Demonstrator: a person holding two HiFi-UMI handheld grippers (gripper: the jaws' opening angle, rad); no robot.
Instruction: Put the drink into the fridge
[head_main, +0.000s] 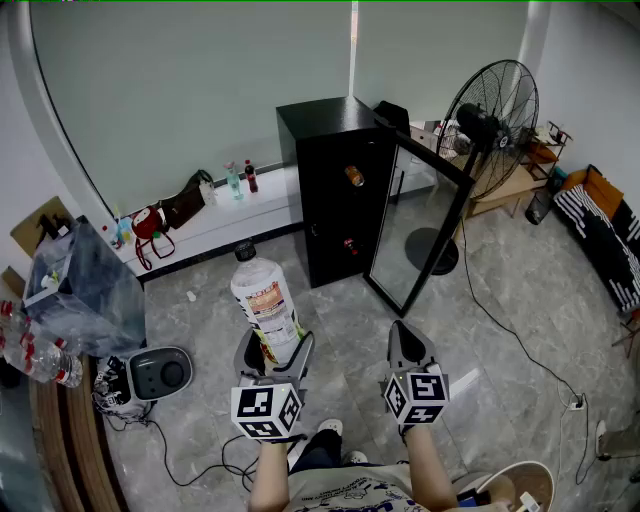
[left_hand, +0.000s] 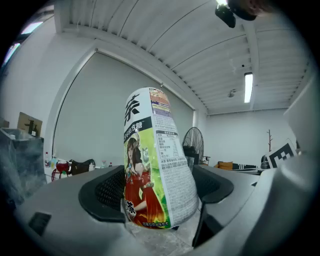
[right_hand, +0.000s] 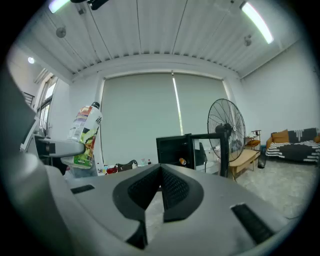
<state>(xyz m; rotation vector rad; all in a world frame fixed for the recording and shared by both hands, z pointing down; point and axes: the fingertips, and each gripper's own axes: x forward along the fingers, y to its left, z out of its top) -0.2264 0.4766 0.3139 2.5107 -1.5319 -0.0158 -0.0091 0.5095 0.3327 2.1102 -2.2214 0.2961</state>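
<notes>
Gripping the bottle (head_main: 265, 298) low on its label, the left gripper (head_main: 272, 348) has its jaws spread wide with both pads pressed against the bottle's sides. The bottle rises out of the jaws with its black cap on top, leaning slightly, and hangs clear of the floor (head_main: 330, 330). Just beside it at 3 o'clock, the right gripper (head_main: 408, 342) is closed. Its pad tips meet and nothing sits between them.

Ahead at 12 o'clock, well apart from both grippers, stands the black fridge (head_main: 325, 190). Its glass door (head_main: 420, 235) is swung open toward 1 o'clock. An orange can (head_main: 354, 176) lies on an upper shelf inside, and something red sits lower down. A fan (head_main: 495, 110) stands at 2 o'clock behind the door. At 11 o'clock, two small bottles (head_main: 240, 180) stand on a low white ledge (head_main: 225, 222) along the wall.
</notes>
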